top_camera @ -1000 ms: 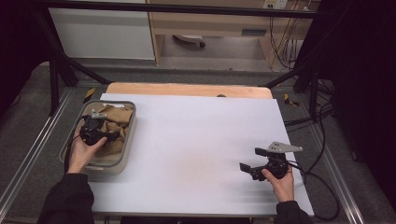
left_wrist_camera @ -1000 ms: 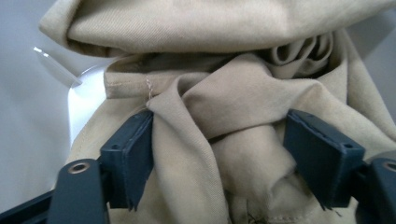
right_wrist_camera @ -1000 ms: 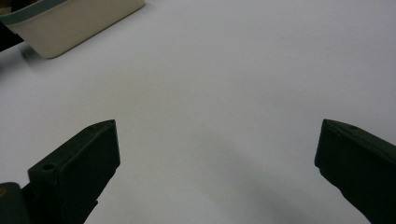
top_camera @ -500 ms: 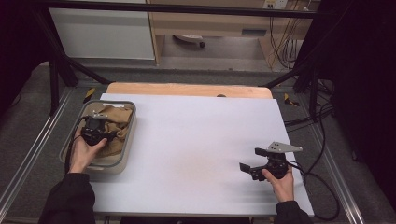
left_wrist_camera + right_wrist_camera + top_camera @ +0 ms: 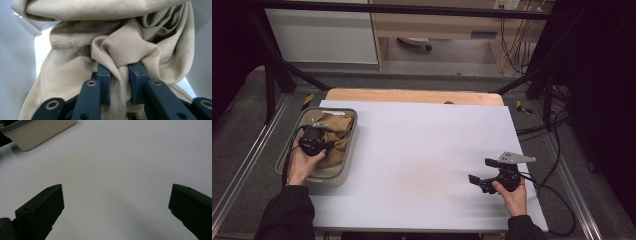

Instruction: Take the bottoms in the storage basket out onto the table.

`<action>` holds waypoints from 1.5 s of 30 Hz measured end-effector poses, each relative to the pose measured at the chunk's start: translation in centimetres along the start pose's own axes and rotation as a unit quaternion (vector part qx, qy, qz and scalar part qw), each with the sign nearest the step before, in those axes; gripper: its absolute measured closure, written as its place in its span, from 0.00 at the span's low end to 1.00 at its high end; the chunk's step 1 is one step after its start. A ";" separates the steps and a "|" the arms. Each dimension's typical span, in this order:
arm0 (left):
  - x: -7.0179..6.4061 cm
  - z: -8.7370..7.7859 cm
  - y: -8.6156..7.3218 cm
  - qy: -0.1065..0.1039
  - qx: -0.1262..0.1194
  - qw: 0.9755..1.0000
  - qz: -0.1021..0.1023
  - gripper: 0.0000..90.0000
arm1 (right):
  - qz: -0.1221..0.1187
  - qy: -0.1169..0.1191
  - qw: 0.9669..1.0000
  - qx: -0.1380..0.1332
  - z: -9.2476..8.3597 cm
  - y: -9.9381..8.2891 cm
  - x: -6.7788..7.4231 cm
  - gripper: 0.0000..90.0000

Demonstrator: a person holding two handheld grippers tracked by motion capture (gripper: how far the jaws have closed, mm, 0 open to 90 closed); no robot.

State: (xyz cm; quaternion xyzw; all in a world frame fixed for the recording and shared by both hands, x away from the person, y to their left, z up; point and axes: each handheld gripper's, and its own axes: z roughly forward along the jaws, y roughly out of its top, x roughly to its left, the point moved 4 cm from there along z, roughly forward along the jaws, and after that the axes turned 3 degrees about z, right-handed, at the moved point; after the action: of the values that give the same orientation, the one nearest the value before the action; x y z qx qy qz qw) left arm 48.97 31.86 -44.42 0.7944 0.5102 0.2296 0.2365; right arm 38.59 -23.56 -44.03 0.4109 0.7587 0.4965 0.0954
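A crumpled tan cloth (image 5: 338, 131) lies in a grey bin (image 5: 343, 175) at the table's left side. My left gripper (image 5: 315, 135) reaches down into the bin. In the left gripper view its jaws are shut on a bunched fold of the tan cloth (image 5: 120, 50), which is pinched between the fingertips (image 5: 103, 75). My right gripper (image 5: 482, 171) rests low over the white table top (image 5: 422, 150) at the front right, open wide, with nothing between its fingers (image 5: 42, 205).
The bin's cream wall (image 5: 40, 132) appears far off in the right gripper view. A wooden strip (image 5: 412, 96) runs along the table's far edge. Cables (image 5: 557, 190) trail off the right side. Dark frame legs (image 5: 277, 75) stand at the back left.
My left gripper has shifted slightly forward in the bin over the cloth. The right gripper has stayed where it was, still open.
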 end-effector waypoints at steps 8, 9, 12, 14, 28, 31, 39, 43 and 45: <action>0.0 -0.4 0.0 0.003 -0.004 1.000 -0.004 0.87 | 0.000 0.000 1.000 0.000 0.0 0.0 0.0 0.01; 0.0 -0.4 0.0 0.003 -0.004 1.000 -0.005 0.87 | 0.000 0.000 1.000 0.000 0.0 0.0 0.0 0.01; 0.0 -0.5 0.0 0.004 -0.007 1.000 -0.005 0.87 | 0.000 0.000 1.000 0.000 0.0 0.0 0.0 0.01; 0.0 -0.6 0.0 0.005 -0.009 1.000 -0.006 0.87 | 0.000 0.000 1.000 -0.001 0.0 0.0 0.0 0.01; 0.0 -1.4 0.0 0.018 -0.030 0.999 -0.003 0.88 | 0.000 -0.001 1.000 0.000 0.0 0.0 0.0 0.01; 0.0 -1.6 0.0 0.018 -0.039 0.999 -0.005 0.88 | -0.001 0.000 1.000 0.000 0.0 0.0 0.0 0.01; 0.2 -1.8 0.0 0.016 -0.052 0.998 -0.018 0.88 | -0.001 -0.001 1.000 -0.001 0.0 0.0 0.0 0.01; 0.3 -2.0 0.0 0.010 -0.061 0.998 -0.028 0.88 | -0.002 -0.001 1.000 0.000 0.0 0.0 0.0 0.01; 0.4 -2.0 0.0 0.009 -0.064 0.997 -0.031 0.88 | -0.001 -0.001 1.000 -0.001 0.0 0.0 0.0 0.01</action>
State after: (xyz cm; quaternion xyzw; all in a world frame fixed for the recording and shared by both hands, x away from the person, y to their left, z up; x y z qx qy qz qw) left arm 47.90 32.46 -42.78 0.7597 0.5207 0.2612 0.2889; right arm 38.61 -23.60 -44.02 0.4100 0.7589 0.4966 0.0968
